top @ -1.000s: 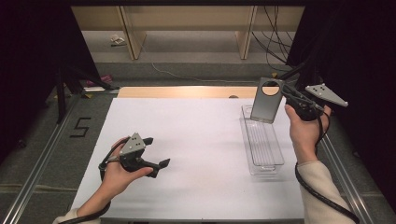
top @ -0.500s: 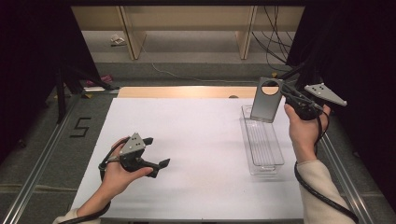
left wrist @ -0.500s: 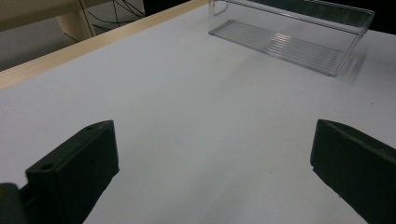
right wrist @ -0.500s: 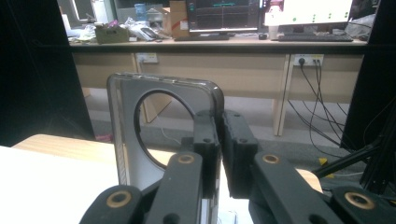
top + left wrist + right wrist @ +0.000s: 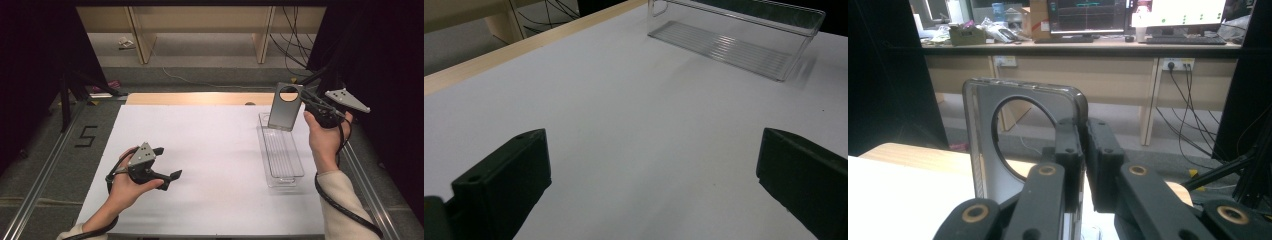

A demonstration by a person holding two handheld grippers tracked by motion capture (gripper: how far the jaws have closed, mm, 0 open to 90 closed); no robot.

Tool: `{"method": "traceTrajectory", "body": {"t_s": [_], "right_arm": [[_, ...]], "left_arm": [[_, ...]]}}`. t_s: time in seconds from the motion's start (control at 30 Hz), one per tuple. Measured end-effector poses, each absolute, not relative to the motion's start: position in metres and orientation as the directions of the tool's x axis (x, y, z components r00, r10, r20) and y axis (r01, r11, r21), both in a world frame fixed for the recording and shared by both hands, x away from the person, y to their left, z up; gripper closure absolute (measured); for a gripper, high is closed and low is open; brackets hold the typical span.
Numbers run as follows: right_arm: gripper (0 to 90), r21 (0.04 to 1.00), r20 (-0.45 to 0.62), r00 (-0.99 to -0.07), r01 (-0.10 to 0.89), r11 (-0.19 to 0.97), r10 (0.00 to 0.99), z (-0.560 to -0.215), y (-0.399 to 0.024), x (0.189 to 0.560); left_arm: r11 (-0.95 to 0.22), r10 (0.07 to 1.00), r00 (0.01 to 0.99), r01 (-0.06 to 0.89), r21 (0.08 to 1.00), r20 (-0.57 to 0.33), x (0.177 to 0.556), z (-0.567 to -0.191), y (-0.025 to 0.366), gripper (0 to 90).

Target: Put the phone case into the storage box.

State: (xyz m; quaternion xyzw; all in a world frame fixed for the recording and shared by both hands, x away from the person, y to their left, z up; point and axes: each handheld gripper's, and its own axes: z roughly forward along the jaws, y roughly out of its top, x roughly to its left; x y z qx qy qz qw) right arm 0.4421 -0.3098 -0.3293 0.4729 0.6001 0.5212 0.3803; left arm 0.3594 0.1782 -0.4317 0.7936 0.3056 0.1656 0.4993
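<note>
High view. My right gripper (image 5: pixel 303 98) holds a grey phone case (image 5: pixel 285 106) upright above the far end of a clear plastic tray (image 5: pixel 281 154), the case's round camera cut-out uppermost. The tray lies lengthwise on the right part of the white table top (image 5: pixel 210 150) and has nothing in it. The case's lower edge appears to hang at or just over the tray's far rim; whether it touches the rim cannot be told from this angle.

Right gripper view. My two jaws are brought together on the right edge of the phone case (image 5: pixel 1023 145), one pad on either face, so the case is clamped and stands vertical before the camera. The round opening sits in its upper half; a desk with monitors lies far behind.

Left gripper view. The jaws of my left gripper (image 5: pixel 649 190) stand wide apart with only bare table between them. The clear plastic tray (image 5: pixel 734 35) is well away, toward the upper right of this view. In the high view my left gripper (image 5: pixel 162 164) rests low at the near left of the table, well apart from both case and tray.

Progress, as judged. The case is picked up and carried to the tray, so grasp and transport appear done. Remaining, in my estimate: tilt or lower the case until it lies inside the tray, release it, and draw my right gripper clear. My left gripper has no part in the work so far.
</note>
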Motion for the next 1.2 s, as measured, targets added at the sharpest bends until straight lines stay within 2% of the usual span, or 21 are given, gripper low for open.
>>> {"method": "traceTrajectory", "body": {"t_s": [1.2], "right_arm": [[85.3, 0.985, 0.041, -0.260, 0.174, 0.005, 0.965, -0.3331, -0.3090, 0.4497]], "left_arm": [[-0.313, 0.651, 0.758, 0.322, 0.894, -0.045, 0.3596, -0.4318, 0.1784, 0.4]]}}
